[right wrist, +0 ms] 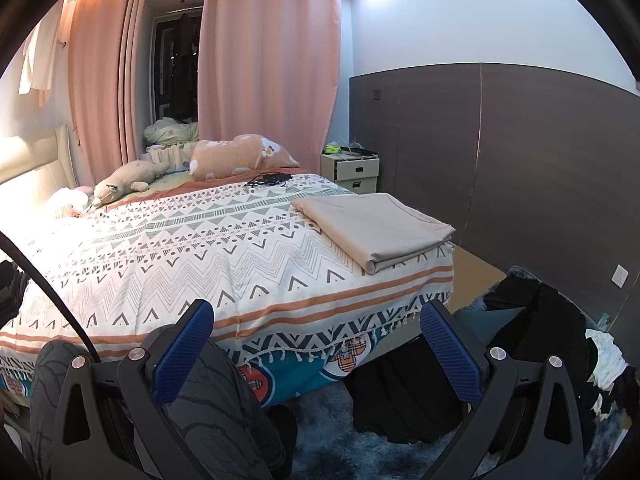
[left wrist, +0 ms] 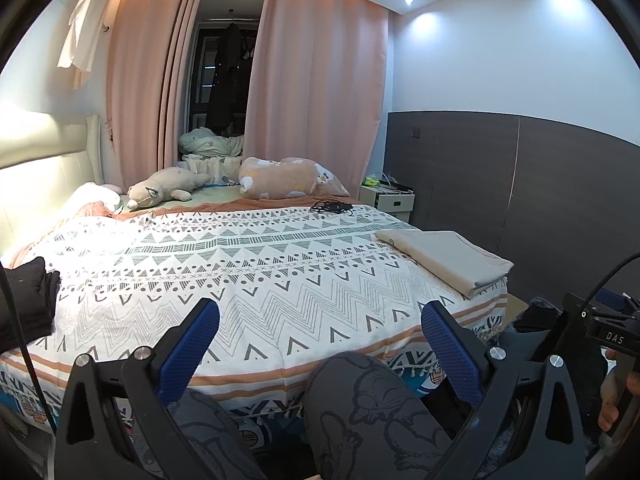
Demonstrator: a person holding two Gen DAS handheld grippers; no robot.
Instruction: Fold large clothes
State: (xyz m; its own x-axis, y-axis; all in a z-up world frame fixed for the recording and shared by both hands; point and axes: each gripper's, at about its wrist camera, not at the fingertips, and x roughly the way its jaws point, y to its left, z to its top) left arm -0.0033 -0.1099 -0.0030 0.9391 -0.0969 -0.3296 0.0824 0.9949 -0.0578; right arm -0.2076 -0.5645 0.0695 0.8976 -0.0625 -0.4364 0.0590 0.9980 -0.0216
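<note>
- Black clothes [left wrist: 28, 300] cut off at frame edge, on bed's left side.
- Folded beige sheet [right wrist: 374, 226] flat, neat, on patterned bedspread [right wrist: 200, 248] corner.
- Left gripper [left wrist: 320, 344], right gripper [right wrist: 316, 344]: spread wide, empty.

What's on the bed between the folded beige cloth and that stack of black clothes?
Nothing but bare patterned bedspread. The left wrist view shows the folded beige cloth at the right corner and the black clothes at the left edge, with the stretch between them clear.
</note>
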